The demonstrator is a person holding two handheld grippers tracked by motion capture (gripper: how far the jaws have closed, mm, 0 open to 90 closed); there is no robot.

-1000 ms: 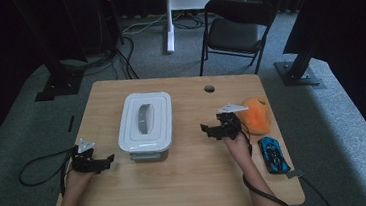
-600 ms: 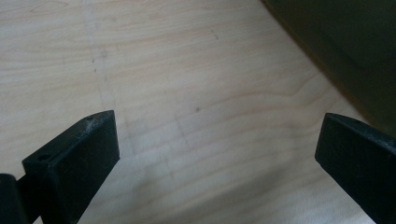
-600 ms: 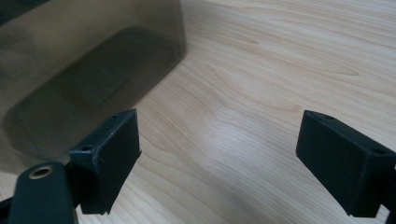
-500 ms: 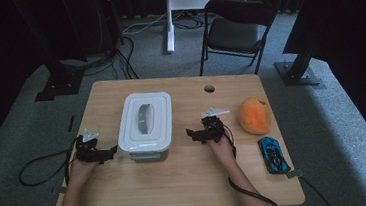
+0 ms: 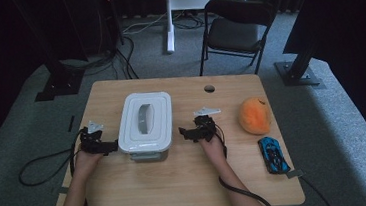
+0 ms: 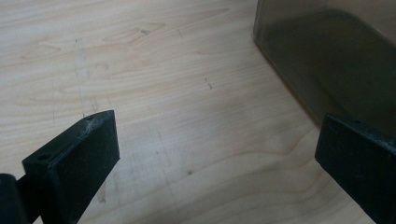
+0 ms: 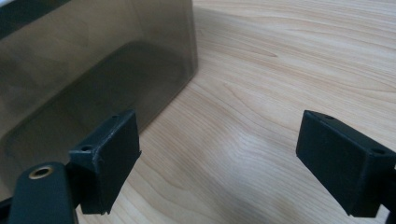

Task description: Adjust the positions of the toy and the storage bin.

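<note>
Both grippers flank the white-lidded translucent plastic box (image 5: 145, 125) on the wooden surface (image 5: 188, 183); left gripper (image 5: 105, 148) and right gripper (image 5: 183, 134) fingers are spread; they should close evenly on opposite walls.

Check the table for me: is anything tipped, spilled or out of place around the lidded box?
Nothing stands out. The clear plastic box with a white lid sits flat, lid on. The orange plush toy and blue toy car lie apart at the right. Both tools, left and right, are open beside the box.

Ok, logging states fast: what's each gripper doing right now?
Left gripper: open, empty, beside the box.
Right gripper: open, empty.
</note>
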